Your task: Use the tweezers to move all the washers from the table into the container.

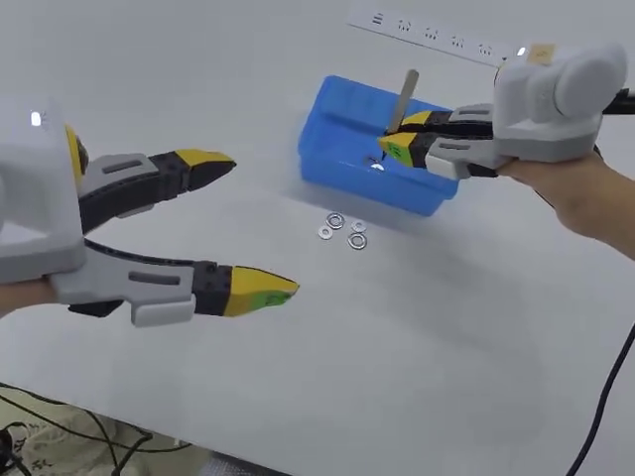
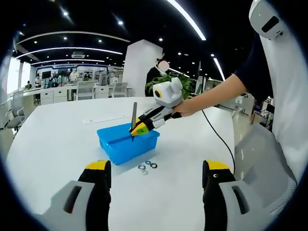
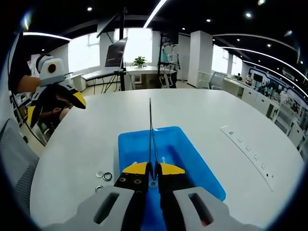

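1. found right gripper point(image 3: 153, 169) pressed together on the tweezers point(image 3: 150, 130), pinching them between its yellow tips.
2. noted the tweezers standing steeply in the head view, upper end above the jaws, lower end down inside the blue container point(image 1: 369, 186).
3. could not tell whether the tweezer points hold anything; too small and blurred.
4. logged a small cluster of washers point(image 1: 343, 230) lying flat on the white table point(image 1: 417, 347), outside the container and just beside its near wall.
5. placed the washers below and to the left of the right gripper in the head view, apart from it, with the container wall between.
6. found left gripper point(image 1: 253, 223) spread wide, holding nothing, hovering above the table.
7. placed the washers ahead of the left gripper, in line with the gap between its jaws in the left gripper view, well apart from both tips.
8. logged a white power strip point(image 1: 427, 35) on the table beyond the container.
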### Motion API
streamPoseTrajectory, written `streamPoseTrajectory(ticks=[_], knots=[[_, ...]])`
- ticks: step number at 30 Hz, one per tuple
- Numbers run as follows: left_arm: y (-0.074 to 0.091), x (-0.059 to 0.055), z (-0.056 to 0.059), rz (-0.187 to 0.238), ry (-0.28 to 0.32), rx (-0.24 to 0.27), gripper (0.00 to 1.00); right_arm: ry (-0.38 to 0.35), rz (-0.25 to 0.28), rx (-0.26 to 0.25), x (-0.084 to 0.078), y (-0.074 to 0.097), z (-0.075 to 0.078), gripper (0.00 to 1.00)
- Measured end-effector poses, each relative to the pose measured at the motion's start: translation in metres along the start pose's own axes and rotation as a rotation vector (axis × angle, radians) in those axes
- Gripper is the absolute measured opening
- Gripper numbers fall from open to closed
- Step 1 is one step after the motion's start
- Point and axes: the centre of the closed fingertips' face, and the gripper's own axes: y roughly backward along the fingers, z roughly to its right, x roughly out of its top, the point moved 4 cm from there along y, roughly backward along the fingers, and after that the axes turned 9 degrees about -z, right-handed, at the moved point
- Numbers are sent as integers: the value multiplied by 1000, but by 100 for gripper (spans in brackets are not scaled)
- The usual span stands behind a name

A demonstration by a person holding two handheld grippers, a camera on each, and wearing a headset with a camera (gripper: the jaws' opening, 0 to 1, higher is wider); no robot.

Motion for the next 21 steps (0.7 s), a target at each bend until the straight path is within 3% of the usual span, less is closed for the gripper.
streamPoseTrajectory(ticks=[6, 11, 14, 21], knots=[[-11, 17, -12, 25, 3, 11, 83, 17, -5, -8, 2, 5, -1, 8], [-26, 34, -21, 23, -38, -26, 82, 45, -16, -3, 6, 9, -3, 8], [-38, 45, -29, 8, -92, -4, 76, 52, -7, -7, 11, 12, -4, 8], [-67, 67, -33, -27, -191, -40, 68, 78, -3, 1, 16, 13, -11, 8]])
